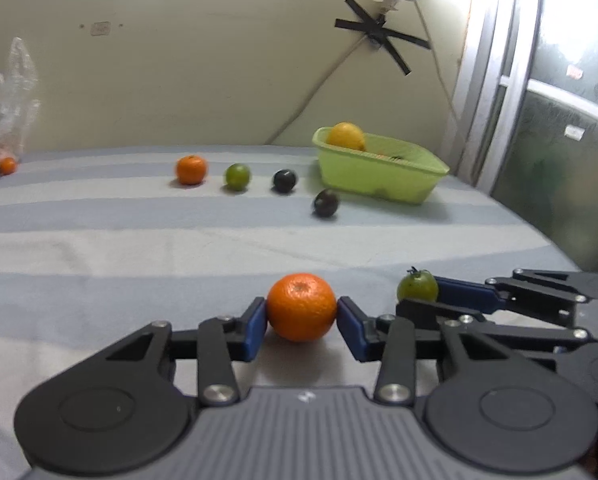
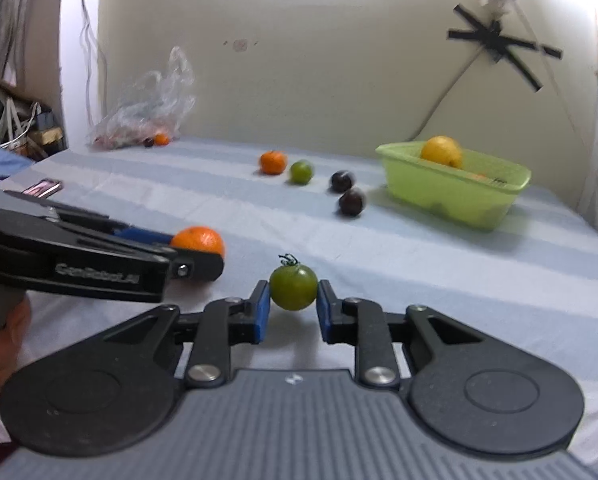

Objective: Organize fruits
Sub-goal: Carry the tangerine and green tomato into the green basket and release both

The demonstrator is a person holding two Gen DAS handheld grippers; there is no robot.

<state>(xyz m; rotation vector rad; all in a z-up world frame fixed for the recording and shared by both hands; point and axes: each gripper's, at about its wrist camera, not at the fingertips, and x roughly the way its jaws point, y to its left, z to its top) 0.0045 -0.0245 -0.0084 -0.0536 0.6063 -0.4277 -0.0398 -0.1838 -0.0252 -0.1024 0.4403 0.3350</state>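
My left gripper (image 1: 301, 314) is shut on an orange mandarin (image 1: 301, 307), its blue pads pressing both sides just over the striped cloth. To its right, my right gripper (image 2: 293, 302) is shut on a small green tomato (image 2: 293, 287) with a dark stem, held slightly above the cloth. Each wrist view shows the other gripper side-on, with the tomato (image 1: 417, 286) and the mandarin (image 2: 199, 240) in their grips. A light green basket (image 1: 379, 178) stands at the far right with a yellow citrus fruit (image 1: 347, 136) in it.
Loose on the cloth before the basket lie a mandarin (image 1: 191, 169), a green fruit (image 1: 237, 176) and two dark plums (image 1: 285, 181) (image 1: 326, 203). A clear plastic bag (image 2: 147, 108) with more fruit sits far left by the wall. A phone (image 2: 43, 188) lies at the left edge.
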